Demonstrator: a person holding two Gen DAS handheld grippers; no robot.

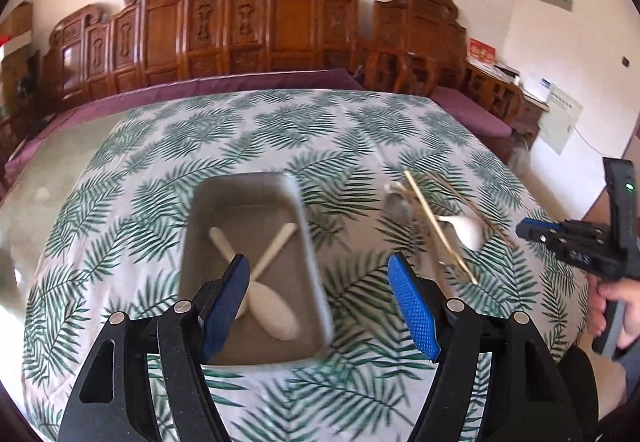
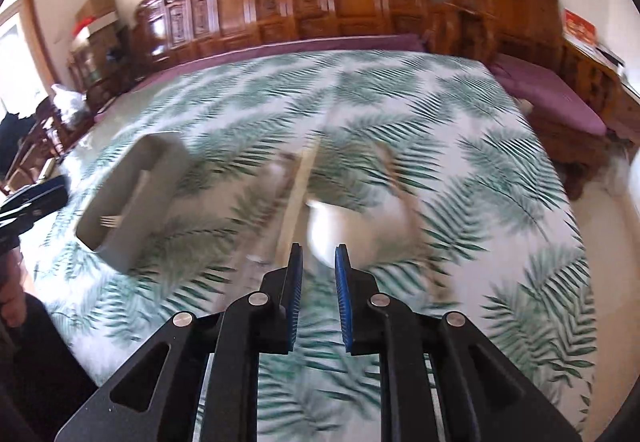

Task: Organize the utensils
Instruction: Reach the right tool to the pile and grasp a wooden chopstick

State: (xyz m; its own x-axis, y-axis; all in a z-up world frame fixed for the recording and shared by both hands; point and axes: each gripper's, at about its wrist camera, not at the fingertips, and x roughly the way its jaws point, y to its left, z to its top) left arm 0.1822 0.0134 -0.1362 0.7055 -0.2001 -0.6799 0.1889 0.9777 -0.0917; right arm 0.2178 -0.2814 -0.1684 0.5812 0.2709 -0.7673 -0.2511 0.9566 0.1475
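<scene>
A grey rectangular tray [image 1: 200, 209] sits on the leaf-print tablecloth and holds two crossed white spoons [image 1: 276, 322]. My left gripper [image 1: 318, 298] is open and empty just above the tray's near right part. To the right lie a white spoon [image 1: 466, 230], chopsticks [image 1: 436, 226] and a grey utensil [image 1: 396, 207]. My right gripper [image 2: 319, 262] is open with a narrow gap and empty, close over the blurred white spoon [image 2: 344, 230] and a chopstick [image 2: 298, 193]. The tray [image 2: 160, 161] lies to its left. The right gripper also shows at the left wrist view's right edge [image 1: 532, 234].
The table [image 1: 280, 121] is covered by the leaf cloth. Carved wooden benches [image 1: 248, 29] with purple cushions [image 1: 472, 109] stand behind it and to its right. The right wrist view is motion-blurred.
</scene>
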